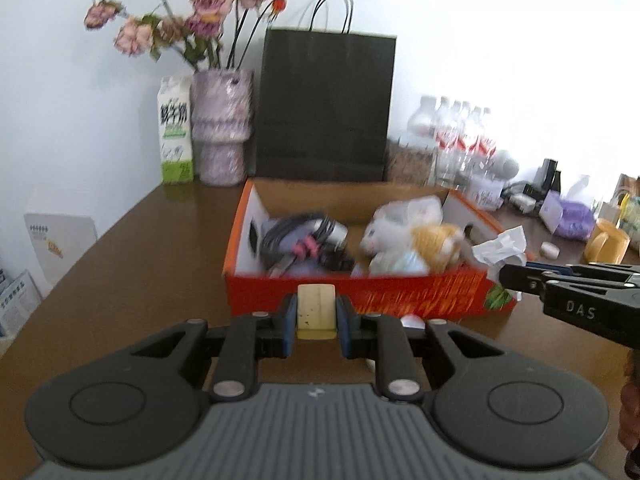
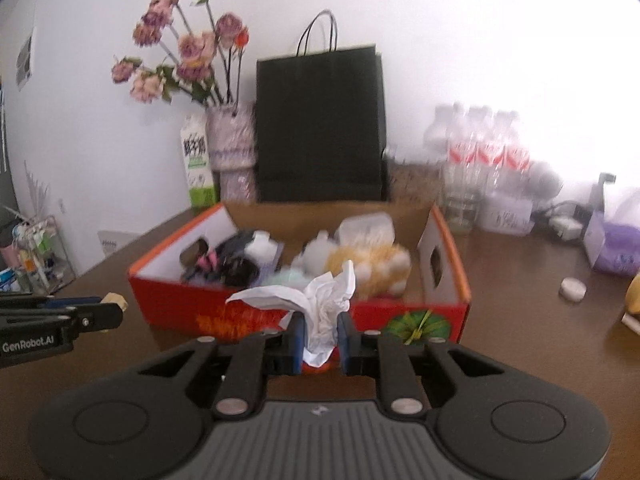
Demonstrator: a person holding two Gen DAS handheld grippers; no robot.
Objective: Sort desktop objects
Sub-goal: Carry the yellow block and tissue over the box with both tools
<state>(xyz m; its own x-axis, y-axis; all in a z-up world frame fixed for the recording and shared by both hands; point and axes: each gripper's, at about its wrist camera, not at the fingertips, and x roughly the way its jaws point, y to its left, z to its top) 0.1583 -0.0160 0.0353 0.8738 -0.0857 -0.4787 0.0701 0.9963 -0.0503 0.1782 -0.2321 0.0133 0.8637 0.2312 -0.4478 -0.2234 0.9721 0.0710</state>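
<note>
- Right gripper point(image 2: 319, 338): jaws clamped on crumpled tissue point(image 2: 316, 304), just before the red box point(image 2: 404, 316); loose folds may snag its rim.
- Left gripper point(image 1: 316, 320): jaws clamped on cream block point(image 1: 316, 312) (possibly an eraser), above the counter point(image 1: 132, 272); a slip drops it short.
</note>
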